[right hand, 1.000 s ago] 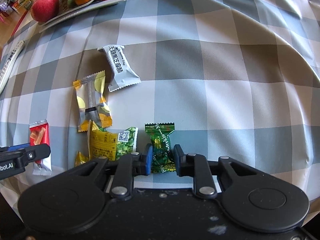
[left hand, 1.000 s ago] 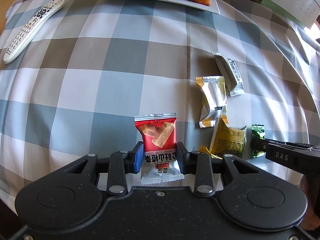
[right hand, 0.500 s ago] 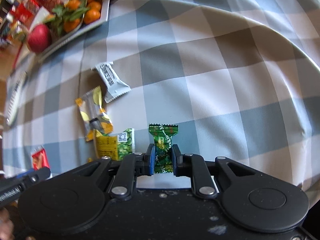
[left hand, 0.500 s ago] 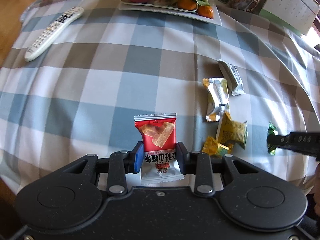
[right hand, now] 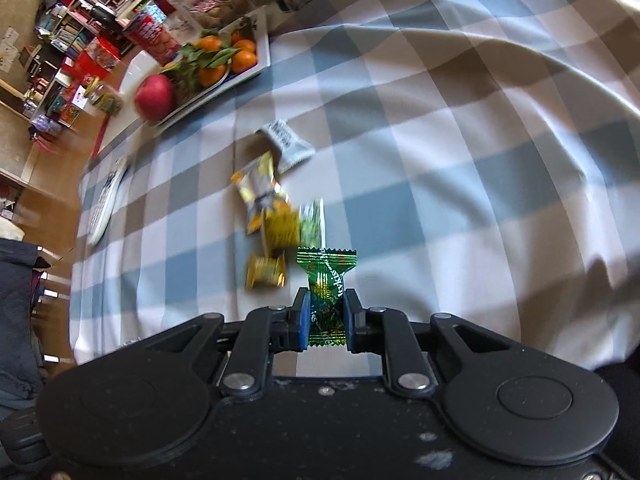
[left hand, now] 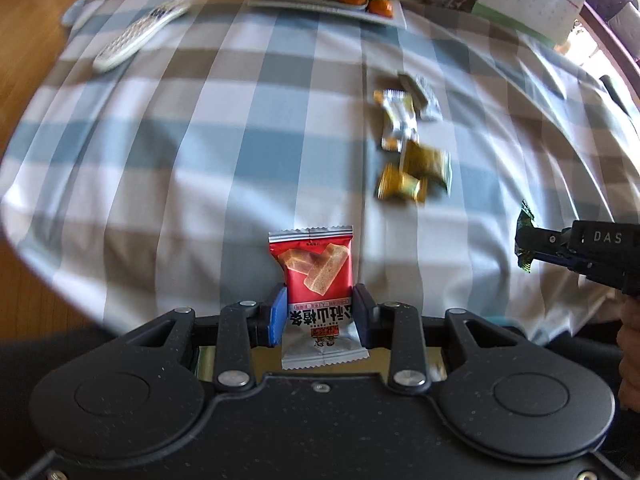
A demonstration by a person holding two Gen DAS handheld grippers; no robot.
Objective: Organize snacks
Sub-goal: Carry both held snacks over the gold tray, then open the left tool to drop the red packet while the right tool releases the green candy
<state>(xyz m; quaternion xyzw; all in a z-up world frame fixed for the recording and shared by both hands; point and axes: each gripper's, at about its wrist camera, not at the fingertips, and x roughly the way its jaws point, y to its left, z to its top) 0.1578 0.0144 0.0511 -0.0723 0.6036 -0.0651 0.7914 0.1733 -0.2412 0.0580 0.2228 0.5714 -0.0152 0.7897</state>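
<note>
Left wrist view: left tool [left hand: 319,316] clamps red snack packet [left hand: 316,276] above desk [left hand: 160,160]
Right tool [right hand: 326,322] pinches green candy [right hand: 326,280] tight, raised; four wrapped snacks [right hand: 276,216] lie on checked cloth

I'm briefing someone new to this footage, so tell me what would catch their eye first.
Each gripper holds a snack above the blue, grey and white checked tablecloth: the left gripper is shut on a red and white snack packet, and the right gripper is shut on a shiny green foil candy. Between them, yellow and silver wrappers lie in a loose cluster, and a white tray of oranges and a red apple stands at the far edge.
</note>
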